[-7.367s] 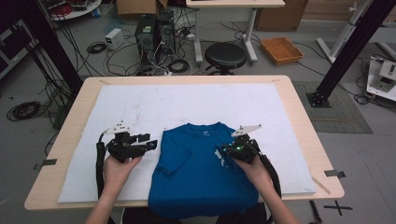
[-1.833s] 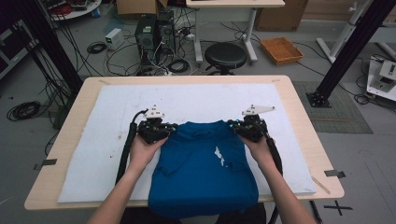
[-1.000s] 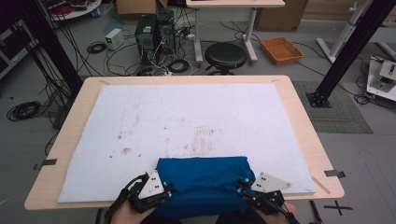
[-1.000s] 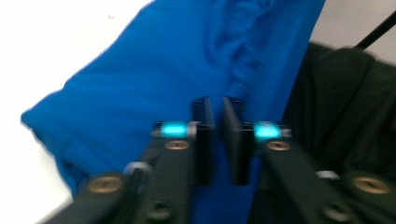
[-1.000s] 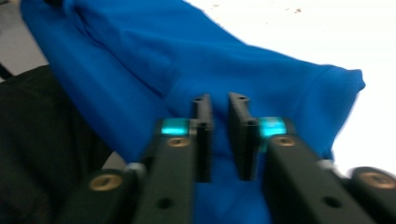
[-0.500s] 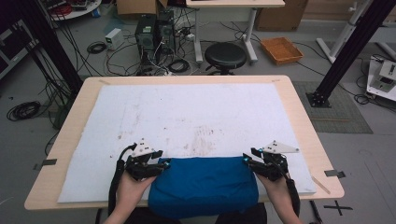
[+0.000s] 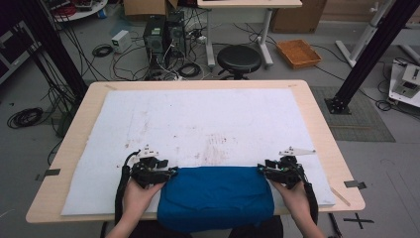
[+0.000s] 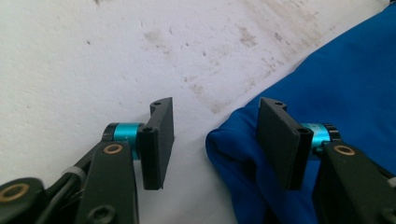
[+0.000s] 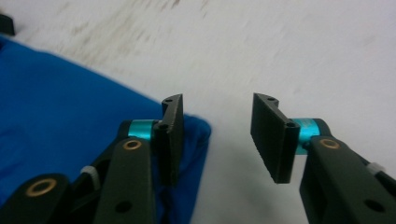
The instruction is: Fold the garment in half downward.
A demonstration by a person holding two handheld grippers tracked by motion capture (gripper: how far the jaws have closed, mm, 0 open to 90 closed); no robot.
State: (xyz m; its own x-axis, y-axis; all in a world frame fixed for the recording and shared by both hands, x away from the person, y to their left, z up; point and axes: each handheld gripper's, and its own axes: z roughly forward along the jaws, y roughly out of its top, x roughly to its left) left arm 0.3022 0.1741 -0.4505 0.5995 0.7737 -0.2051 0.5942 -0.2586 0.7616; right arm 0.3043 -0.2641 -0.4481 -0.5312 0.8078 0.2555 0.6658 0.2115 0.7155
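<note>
A blue shirt (image 7: 215, 196) lies folded into a wide band at the near edge of the white mat (image 7: 208, 119), its lower edge hanging over the table front. My left gripper (image 7: 171, 172) sits at the band's far left corner. In the left gripper view the left gripper (image 8: 215, 105) is open and has just been opening; the shirt's corner (image 8: 233, 149) lies loose between the jaws, against the right one. At the far right corner my right gripper (image 7: 262, 171) is open. In its own view the right gripper (image 9: 218, 99) has just been closing, with the shirt's corner (image 9: 196, 135) barely past the left jaw.
Brown stains (image 7: 215, 148) mark the mat in front of the shirt. The wooden table (image 7: 317, 119) rims the mat. Beyond the far edge the floor holds a black stool (image 7: 239, 58), computer towers (image 7: 161, 37) and loose cables.
The shirt's upper half was drawn down over its lower half to the near edge. Both grippers then let go and moved to the fold's far corners; their jaws now stand apart.
</note>
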